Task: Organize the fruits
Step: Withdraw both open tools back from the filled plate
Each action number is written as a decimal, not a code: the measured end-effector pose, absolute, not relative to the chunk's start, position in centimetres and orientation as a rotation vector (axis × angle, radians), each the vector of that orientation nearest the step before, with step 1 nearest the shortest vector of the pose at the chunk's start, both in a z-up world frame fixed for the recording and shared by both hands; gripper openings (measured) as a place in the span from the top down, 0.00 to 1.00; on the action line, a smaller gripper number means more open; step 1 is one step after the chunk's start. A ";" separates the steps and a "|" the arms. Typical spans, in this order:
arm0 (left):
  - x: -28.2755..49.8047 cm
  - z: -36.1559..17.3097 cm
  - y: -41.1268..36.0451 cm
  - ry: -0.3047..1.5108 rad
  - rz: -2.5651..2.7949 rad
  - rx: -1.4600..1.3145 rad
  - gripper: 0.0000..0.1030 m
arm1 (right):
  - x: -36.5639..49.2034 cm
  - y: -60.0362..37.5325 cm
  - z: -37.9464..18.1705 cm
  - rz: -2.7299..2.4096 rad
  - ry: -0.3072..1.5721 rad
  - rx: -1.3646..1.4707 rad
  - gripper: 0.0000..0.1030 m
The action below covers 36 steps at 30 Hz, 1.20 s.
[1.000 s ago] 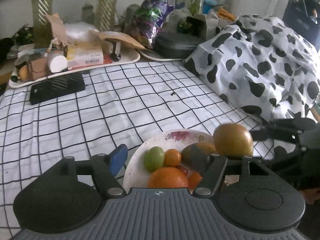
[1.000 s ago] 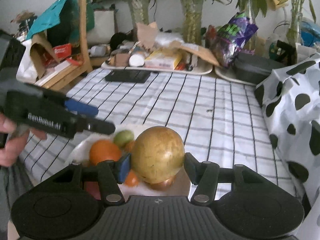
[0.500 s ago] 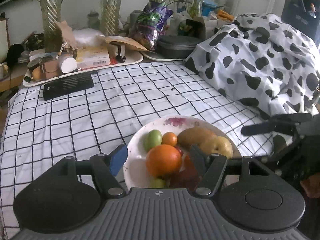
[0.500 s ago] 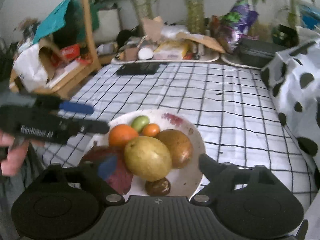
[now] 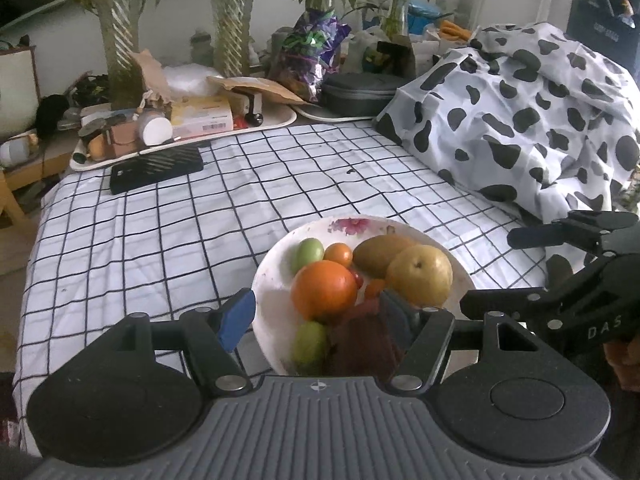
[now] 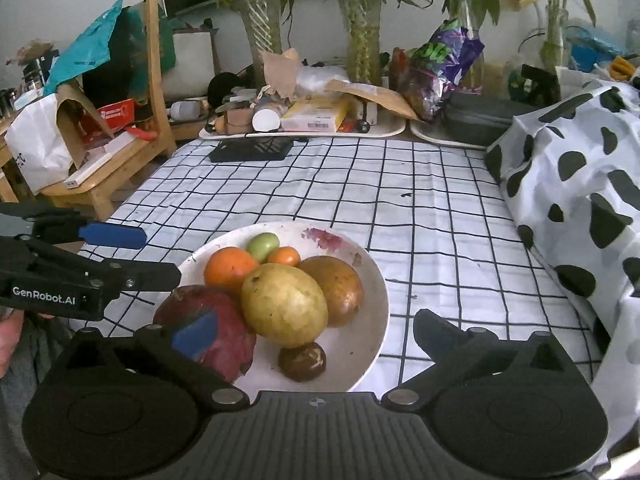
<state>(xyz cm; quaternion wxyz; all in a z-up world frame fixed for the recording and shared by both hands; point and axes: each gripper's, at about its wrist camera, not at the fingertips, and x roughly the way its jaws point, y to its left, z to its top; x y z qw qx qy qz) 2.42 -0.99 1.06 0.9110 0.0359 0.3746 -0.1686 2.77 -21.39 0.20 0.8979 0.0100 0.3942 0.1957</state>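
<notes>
Right wrist view, left to right: the left gripper [image 6: 132,256] hovers half-open and empty beside the plate [image 6: 376,292], where the fruit is gathered. The pear [image 6: 284,304] now lies on the pile; a second ago the right gripper [image 6: 316,336] clasped it, and its jaws are opening, empty.

The left gripper [image 6: 132,256], seen from the right wrist view, carries the white lettering "GenRobot.AI" along its black side. In the left wrist view the right gripper [image 5: 504,270] shows only the white letters "DAS" on its black body. Print on the boxes and the purple bag at the back is too small to read
</notes>
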 end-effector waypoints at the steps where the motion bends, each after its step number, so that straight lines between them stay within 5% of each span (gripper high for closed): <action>1: 2.0 1.1 -0.9 0.768 -0.341 0.073 0.35 | 2.5 -21.3 0.3 0.398 0.815 0.017 0.00; 19: -1.6 1.2 -0.8 0.815 -0.242 0.042 0.35 | -0.5 -20.6 -0.4 0.164 0.923 0.011 0.00; 23: -1.7 0.6 -1.4 0.849 -0.224 0.093 0.11 | -0.7 -20.2 -0.7 0.126 0.947 -0.013 0.00; 27: -1.4 0.1 -1.5 0.877 -0.207 0.113 0.00 | -0.7 -19.9 -1.1 0.104 0.972 -0.037 0.00; 36: -1.0 -0.6 -1.3 0.909 -0.189 0.119 0.00 | -0.3 -19.3 -1.9 0.091 1.018 -0.090 0.00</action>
